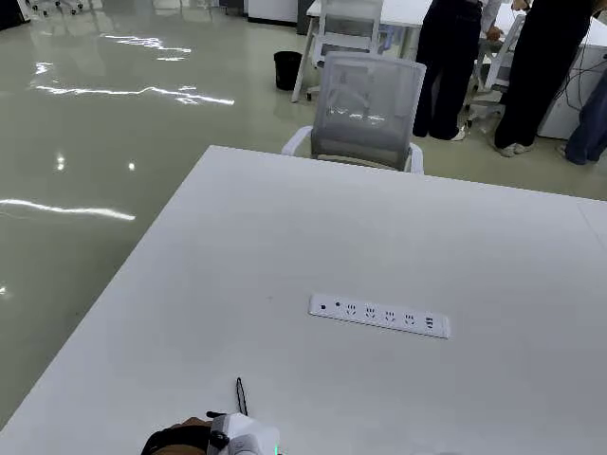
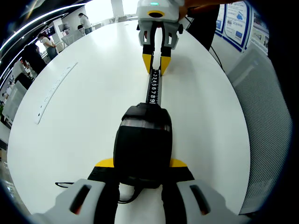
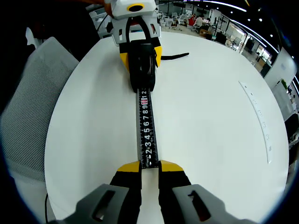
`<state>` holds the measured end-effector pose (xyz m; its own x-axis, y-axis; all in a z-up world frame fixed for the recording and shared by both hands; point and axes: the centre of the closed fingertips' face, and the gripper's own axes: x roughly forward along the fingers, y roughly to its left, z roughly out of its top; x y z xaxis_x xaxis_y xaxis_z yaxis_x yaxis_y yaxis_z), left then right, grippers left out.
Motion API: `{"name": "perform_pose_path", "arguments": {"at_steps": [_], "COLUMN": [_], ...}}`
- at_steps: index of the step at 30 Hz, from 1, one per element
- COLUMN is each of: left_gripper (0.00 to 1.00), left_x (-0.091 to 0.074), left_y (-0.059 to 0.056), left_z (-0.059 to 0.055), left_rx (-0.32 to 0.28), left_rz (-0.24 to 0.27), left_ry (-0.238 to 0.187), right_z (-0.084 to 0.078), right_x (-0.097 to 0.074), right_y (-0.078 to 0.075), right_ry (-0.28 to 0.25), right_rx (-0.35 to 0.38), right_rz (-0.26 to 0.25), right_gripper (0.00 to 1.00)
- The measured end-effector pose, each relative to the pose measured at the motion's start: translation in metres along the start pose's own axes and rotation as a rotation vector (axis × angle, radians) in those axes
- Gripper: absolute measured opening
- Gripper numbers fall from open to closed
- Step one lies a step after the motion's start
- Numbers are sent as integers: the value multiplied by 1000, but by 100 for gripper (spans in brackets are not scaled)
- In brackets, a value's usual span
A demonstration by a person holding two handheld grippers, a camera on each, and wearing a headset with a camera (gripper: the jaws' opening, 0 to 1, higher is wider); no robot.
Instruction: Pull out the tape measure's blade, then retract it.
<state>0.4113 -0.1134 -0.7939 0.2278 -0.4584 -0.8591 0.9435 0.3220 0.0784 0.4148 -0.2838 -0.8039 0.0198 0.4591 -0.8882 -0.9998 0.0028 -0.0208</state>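
The left gripper [image 2: 141, 164] is clenching its fingers [image 2: 106, 163] on the black tape measure case [image 2: 142, 140], apparently resting it on the white counter [image 2: 79, 121] as an anchor. At twelve o'clock in the left gripper view, the right gripper [image 2: 156, 65] is pinching the blade [image 3: 146, 126] tip, holding it taut and straight. Judgement: extension is proceeding, with a short length showing; retraction is not yet begun. A power strip [image 1: 379, 316] is lying well apart
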Motion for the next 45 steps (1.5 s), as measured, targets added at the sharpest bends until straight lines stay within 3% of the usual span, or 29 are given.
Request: {"name": "perform_pose_path", "arguments": {"at_steps": [45], "left_gripper": [31], "left_x": [-1], "left_y": [0], "left_z": [0], "left_rx": [-9], "left_rz": [-3], "left_ry": [-4], "right_z": [-25], "right_x": [-11], "right_y": [0], "right_ry": [17], "right_rx": [9], "right_rz": [-5], "right_gripper": [11]}}
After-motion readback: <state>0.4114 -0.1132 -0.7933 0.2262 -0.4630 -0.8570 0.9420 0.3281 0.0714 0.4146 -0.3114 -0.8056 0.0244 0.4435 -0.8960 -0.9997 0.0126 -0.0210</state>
